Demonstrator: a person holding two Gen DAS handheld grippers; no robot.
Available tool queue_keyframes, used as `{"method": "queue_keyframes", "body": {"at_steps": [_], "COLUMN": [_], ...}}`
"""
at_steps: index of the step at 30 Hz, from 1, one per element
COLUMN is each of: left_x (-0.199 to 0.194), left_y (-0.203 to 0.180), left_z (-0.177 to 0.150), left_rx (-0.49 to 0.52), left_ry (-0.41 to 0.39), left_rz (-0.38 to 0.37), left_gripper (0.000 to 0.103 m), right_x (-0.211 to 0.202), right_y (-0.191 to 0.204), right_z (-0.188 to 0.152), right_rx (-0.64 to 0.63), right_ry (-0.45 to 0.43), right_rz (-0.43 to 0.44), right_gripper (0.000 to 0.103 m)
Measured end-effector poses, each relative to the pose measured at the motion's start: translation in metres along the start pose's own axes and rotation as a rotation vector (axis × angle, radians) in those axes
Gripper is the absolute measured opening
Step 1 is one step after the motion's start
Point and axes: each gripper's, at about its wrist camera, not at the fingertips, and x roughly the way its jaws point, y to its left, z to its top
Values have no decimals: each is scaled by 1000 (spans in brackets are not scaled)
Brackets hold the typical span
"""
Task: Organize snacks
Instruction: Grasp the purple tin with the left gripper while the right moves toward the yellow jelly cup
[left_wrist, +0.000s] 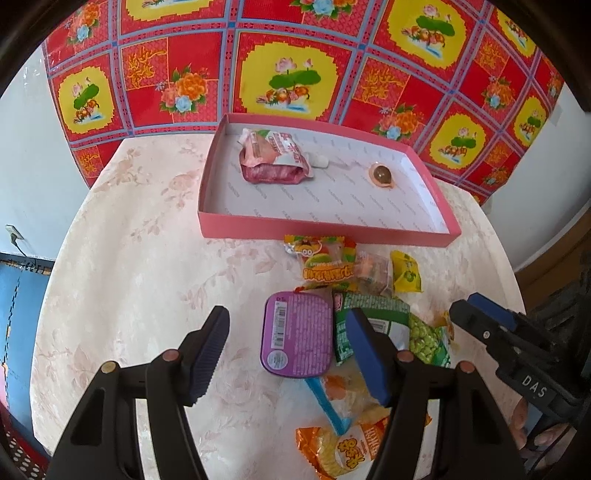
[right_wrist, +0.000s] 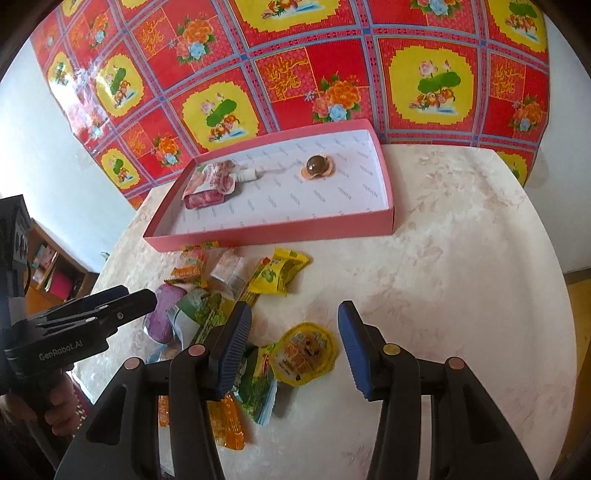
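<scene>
A round surface (left_wrist: 122, 258) with a pale floral cover filled the middle of both views, backed by a red and yellow flowered cloth (left_wrist: 295, 66) hung on a white wall. Toward the upper centre of each frame a shallow pink box (left_wrist: 325, 230) sat on the surface, holding a pink drink pouch (left_wrist: 271, 157) at its left and a small round jelly cup (left_wrist: 382, 173) further right, the two apart. Below the box, loose snacks (left_wrist: 332, 266) lay in a heap: a purple tub (left_wrist: 297, 334), a green pea packet (left_wrist: 424, 336) and a yellow sachet (left_wrist: 406, 277). The left gripper (left_wrist: 291, 354) hung over the purple tub with its jaws apart, grasping nothing. The right gripper (right_wrist: 295, 347) hung with its jaws apart and empty over a yellow round-lidded cup (right_wrist: 304, 352), which the left view did not show. Only the left view showed a blue panel and a wall socket (left_wrist: 13, 234) at its left edge; only the right view showed a wooden shelf (right_wrist: 51, 266) at its left and a hand (right_wrist: 62, 406) gripping the other tool's handle.
</scene>
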Motion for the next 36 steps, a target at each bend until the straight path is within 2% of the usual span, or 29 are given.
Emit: {"method": "queue_keyframes", "body": {"at_steps": [15, 22, 27, 36], "left_x": [17, 20, 21, 23], "left_y": [0, -2, 5, -3], "left_z": [-15, -15, -16, -20], "left_rx": [1, 15, -14, 36], "left_ry": [60, 38, 35, 20], "left_rz": [3, 28, 9, 44], "left_gripper": [69, 69, 70, 65], "right_x": [-3, -3, -3, 5], "right_y": [-4, -3, -7, -9], "right_z": [-17, -21, -20, -19], "right_rx": [1, -9, 5, 30], "right_ry": [27, 35, 34, 44], "right_rz": [17, 20, 3, -8], "right_gripper": [50, 50, 50, 50]}}
